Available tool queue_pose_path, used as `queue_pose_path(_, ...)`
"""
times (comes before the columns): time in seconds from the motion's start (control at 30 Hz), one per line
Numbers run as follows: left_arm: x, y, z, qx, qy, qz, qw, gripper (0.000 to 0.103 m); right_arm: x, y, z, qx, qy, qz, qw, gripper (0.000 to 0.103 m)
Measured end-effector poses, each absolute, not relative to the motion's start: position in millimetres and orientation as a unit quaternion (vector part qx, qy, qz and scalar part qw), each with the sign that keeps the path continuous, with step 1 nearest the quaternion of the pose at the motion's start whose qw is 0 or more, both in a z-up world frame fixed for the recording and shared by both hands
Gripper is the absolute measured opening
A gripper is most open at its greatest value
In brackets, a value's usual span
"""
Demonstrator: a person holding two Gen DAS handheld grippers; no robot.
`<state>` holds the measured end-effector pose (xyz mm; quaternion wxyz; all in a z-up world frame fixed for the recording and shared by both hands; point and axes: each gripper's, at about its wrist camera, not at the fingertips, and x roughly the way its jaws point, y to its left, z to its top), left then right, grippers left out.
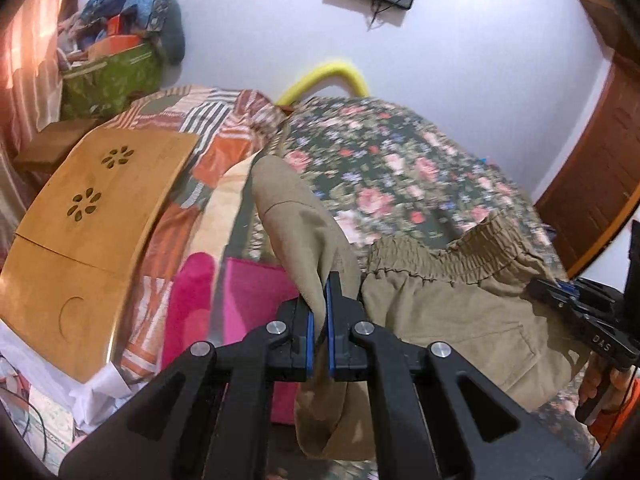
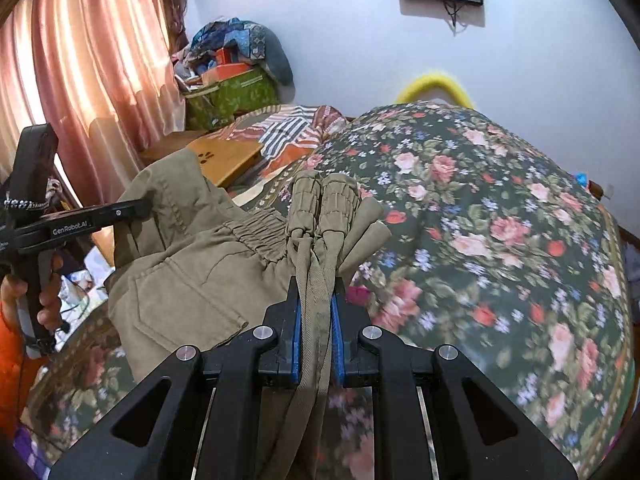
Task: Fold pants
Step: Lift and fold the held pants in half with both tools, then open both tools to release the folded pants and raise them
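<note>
Left wrist view: one pair of khaki pants (image 1: 460, 312), two grippers, one bamboo tray (image 1: 88, 240), one pink cloth (image 1: 244, 296). Left gripper (image 1: 319, 322) is clamped on a fold of the pants' fabric, which bulges up past its blue pads (image 1: 310, 340). Right gripper (image 1: 576, 312) sits at the right, at the pants' edge. Right wrist view: right gripper (image 2: 316, 332) pinches the bunched elastic waistband and drawstrings. The pants hang between both grippers, crumpled, over a floral bedspread (image 2: 500, 240); a back pocket shows.
</note>
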<state>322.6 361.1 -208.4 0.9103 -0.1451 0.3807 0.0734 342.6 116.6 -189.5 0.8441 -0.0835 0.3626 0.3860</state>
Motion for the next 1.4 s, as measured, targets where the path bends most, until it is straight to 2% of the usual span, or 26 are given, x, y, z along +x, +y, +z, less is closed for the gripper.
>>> queue_pose_path(0.2, 332.1, 391.5, -254.5, -0.158, 0.418, 0.103, 0.889, 0.004, 359.5, 141.9, -226.7, -0.094, 0.390, 0.357, 0.844, 0.011)
queue_pose_path(0.33, 326.8, 411.7, -287.4, -0.191, 0.453, 0.102, 0.865, 0.005, 366.3, 141.1, -242.9, -0.105, 0.417, 0.346, 0.834, 0.017)
queue_pose_path(0.47, 325.7, 409.9, -291.4, -0.177, 0.464, 0.111, 0.861, 0.009, 362.6, 139.4, -251.9, -0.126, 0.428, 0.345, 0.826, 0.020)
queue_pose_path(0.53, 323.7, 407.1, -287.3, -0.164, 0.466, 0.123, 0.861, 0.015, 358.4, 138.2, -253.7, -0.140, 0.432, 0.343, 0.822, 0.027)
queue_pose_path(0.6, 321.3, 408.3, -285.8, -0.160, 0.467, 0.137, 0.859, 0.030, 353.6, 135.0, -252.5, -0.153, 0.431, 0.338, 0.822, 0.032)
queue_pose_path(0.67, 315.3, 411.8, -284.1, -0.162, 0.469, 0.155, 0.854, 0.039, 344.3, 129.2, -246.1, -0.170, 0.419, 0.339, 0.825, 0.033)
queue_pose_path(0.73, 307.8, 412.1, -279.1, -0.166, 0.470, 0.157, 0.853, 0.039, 337.1, 122.3, -237.9, -0.180, 0.407, 0.337, 0.830, 0.038)
queue_pose_path(0.8, 301.8, 408.3, -270.5, -0.157, 0.469, 0.162, 0.854, 0.039, 327.6, 112.8, -225.7, -0.180, 0.391, 0.337, 0.837, 0.044)
queue_pose_path(1.0, 268.5, 372.2, -216.5, -0.135, 0.436, 0.146, 0.877, 0.039, 297.2, 82.2, -177.2, -0.150, 0.348, 0.342, 0.860, 0.047)
queue_pose_path(1.1, 247.6, 342.7, -175.9, -0.120, 0.399, 0.133, 0.899, 0.039, 278.3, 66.6, -148.5, -0.128, 0.322, 0.347, 0.871, 0.051)
queue_pose_path(1.4, 165.2, 251.8, -58.5, -0.097, 0.268, 0.086, 0.955, 0.039, 208.9, 24.5, -67.3, -0.070, 0.233, 0.367, 0.898, 0.051)
